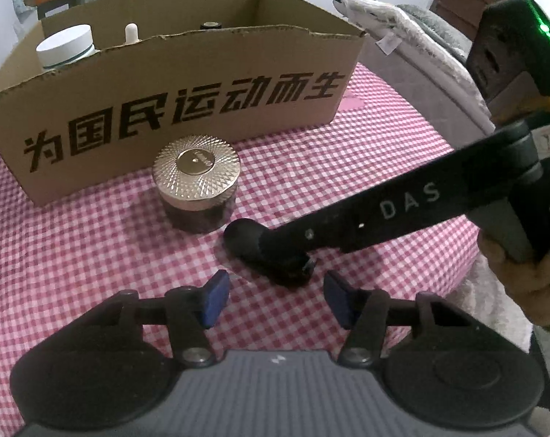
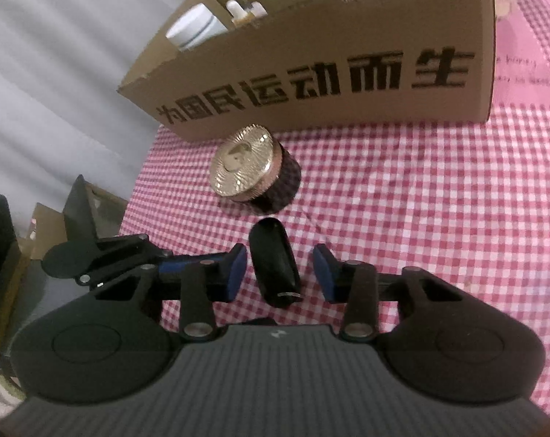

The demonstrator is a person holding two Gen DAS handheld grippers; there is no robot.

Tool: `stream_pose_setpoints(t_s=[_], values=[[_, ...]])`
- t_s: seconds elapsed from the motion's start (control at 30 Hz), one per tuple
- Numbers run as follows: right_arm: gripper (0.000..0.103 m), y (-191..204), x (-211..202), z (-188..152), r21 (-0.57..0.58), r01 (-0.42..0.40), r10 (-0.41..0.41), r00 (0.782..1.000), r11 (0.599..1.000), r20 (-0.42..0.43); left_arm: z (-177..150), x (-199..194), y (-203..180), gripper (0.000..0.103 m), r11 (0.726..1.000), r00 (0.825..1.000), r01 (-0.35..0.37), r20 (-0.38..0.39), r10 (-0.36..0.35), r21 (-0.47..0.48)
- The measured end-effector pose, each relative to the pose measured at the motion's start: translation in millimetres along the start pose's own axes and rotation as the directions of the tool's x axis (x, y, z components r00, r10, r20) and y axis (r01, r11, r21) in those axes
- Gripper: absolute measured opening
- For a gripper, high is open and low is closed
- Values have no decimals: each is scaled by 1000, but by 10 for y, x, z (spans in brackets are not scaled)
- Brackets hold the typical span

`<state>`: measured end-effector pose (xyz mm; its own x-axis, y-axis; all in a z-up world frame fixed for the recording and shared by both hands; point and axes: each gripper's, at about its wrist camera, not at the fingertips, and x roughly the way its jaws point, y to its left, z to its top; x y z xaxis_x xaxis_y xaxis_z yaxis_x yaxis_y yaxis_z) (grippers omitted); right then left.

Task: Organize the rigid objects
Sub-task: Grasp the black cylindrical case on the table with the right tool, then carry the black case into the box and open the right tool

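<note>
A small black bottle (image 2: 275, 269) lies on its side on the pink checked tablecloth (image 2: 420, 218). It sits between the blue pads of my right gripper (image 2: 280, 273), which is open, with a gap on each side. In the left wrist view the same black bottle (image 1: 260, 245) is partly covered by a finger of the right gripper (image 1: 384, 215). My left gripper (image 1: 276, 296) is open just short of it, with nothing between its pads. A dark jar with a gold lid (image 1: 196, 178) (image 2: 245, 165) stands upright just beyond, in front of the cardboard box (image 1: 187, 109) (image 2: 329, 73).
The box holds a white jar (image 1: 65, 45), a white dropper top (image 1: 131, 32) and a dark cap (image 1: 211, 24). Grey plush fabric (image 1: 402, 25) lies at the right. A hand (image 1: 522, 266) holds the right gripper. The table's edge (image 2: 136, 189) is at the left, with boxes below.
</note>
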<state>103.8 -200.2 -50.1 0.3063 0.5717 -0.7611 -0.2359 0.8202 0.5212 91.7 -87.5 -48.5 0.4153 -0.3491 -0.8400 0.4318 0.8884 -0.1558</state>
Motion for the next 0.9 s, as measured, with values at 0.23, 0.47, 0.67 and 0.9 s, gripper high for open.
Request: stream_pose_setpoints(t_s=[0.23, 0.47, 0.67, 0.9], values=[[29, -90, 79, 38, 53, -53, 54, 998, 997, -11, 44, 79, -60, 52, 1000, 1000, -12, 0, 12, 13], [25, -147, 97, 31, 83, -106, 108, 994, 991, -26, 98, 162, -154, 48, 999, 1000, -18, 10, 18, 26], [23, -152, 62, -3, 115, -180, 182, 983, 977, -9, 8, 157, -116, 44, 1000, 1000, -13, 27, 13, 23], [21, -11, 102, 13, 77, -145, 146, 989, 986, -7, -84, 87, -5, 27, 999, 998, -42, 51, 41, 28]])
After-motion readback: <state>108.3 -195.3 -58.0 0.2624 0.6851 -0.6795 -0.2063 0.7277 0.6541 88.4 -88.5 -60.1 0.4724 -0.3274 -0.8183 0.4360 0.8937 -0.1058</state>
